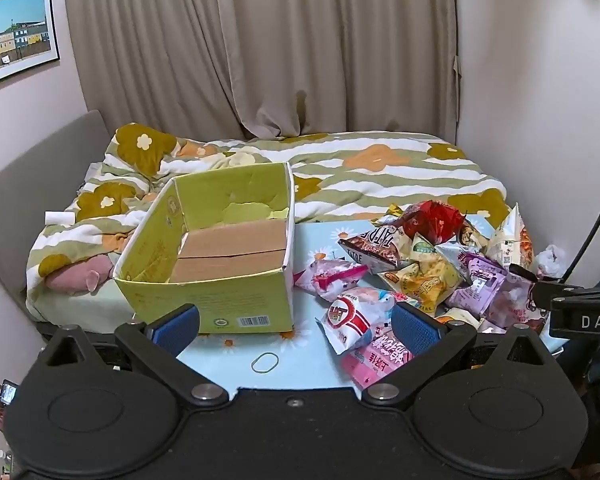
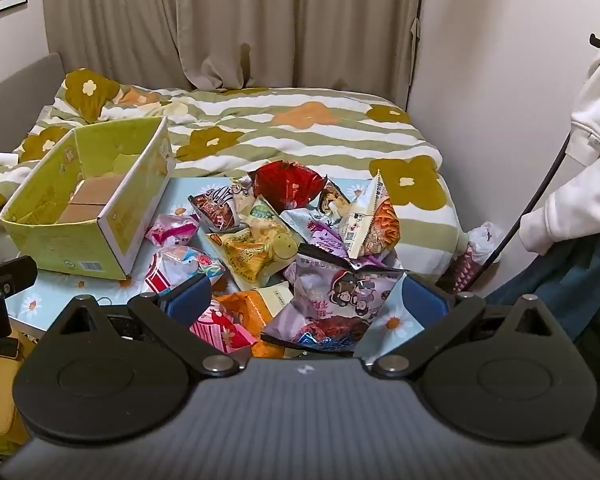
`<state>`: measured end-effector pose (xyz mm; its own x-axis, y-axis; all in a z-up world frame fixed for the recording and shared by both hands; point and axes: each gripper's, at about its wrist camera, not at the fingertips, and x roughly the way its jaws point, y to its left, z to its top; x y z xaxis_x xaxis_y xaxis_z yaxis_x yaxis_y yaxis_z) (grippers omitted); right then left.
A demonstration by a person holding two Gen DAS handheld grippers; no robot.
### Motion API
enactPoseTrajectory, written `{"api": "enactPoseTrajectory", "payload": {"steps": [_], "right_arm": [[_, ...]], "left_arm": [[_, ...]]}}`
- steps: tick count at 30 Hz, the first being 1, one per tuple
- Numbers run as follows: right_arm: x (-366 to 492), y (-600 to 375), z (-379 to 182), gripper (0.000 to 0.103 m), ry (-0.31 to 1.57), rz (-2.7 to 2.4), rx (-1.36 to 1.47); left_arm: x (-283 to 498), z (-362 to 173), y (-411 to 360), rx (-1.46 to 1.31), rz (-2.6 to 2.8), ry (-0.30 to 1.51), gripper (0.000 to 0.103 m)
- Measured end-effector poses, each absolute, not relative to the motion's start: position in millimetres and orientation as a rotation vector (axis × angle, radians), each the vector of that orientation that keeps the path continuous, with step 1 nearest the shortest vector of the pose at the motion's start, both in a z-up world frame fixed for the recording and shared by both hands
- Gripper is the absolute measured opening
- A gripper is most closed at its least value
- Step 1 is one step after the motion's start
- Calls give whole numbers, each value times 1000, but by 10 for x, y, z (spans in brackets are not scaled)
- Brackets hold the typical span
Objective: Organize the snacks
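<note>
Both grippers spread wide, nothing held.
Snack pile [image 2: 300,236] on desk [image 1: 312,364] at 12 o'clock of right gripper [image 2: 306,300]; from left gripper [image 1: 296,326] at 2 o'clock, box [image 1: 216,256] at 11.

Glossy crinkled plastic snack packets [image 2: 296,240]; matt cardboard box [image 1: 220,256], torn paper lining; soft cloth bedspread [image 1: 380,172]; smooth table [image 1: 312,364].

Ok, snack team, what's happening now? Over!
Left gripper open, right gripper open, both holding nothing. Green cardboard box has no snacks inside. Snack packets piled beside it. Rubber band lies loose.
</note>
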<state>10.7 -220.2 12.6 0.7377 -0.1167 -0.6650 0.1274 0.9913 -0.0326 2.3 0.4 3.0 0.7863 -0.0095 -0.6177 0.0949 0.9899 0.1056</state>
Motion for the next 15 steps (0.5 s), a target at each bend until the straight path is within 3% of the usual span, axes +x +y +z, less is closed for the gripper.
{"api": "enactPoseTrajectory", "payload": {"steps": [15], "right_arm": [[110, -2206, 123, 103, 729, -136, 19]], "left_arm": [[46, 39, 19, 117, -61, 667, 103]]}}
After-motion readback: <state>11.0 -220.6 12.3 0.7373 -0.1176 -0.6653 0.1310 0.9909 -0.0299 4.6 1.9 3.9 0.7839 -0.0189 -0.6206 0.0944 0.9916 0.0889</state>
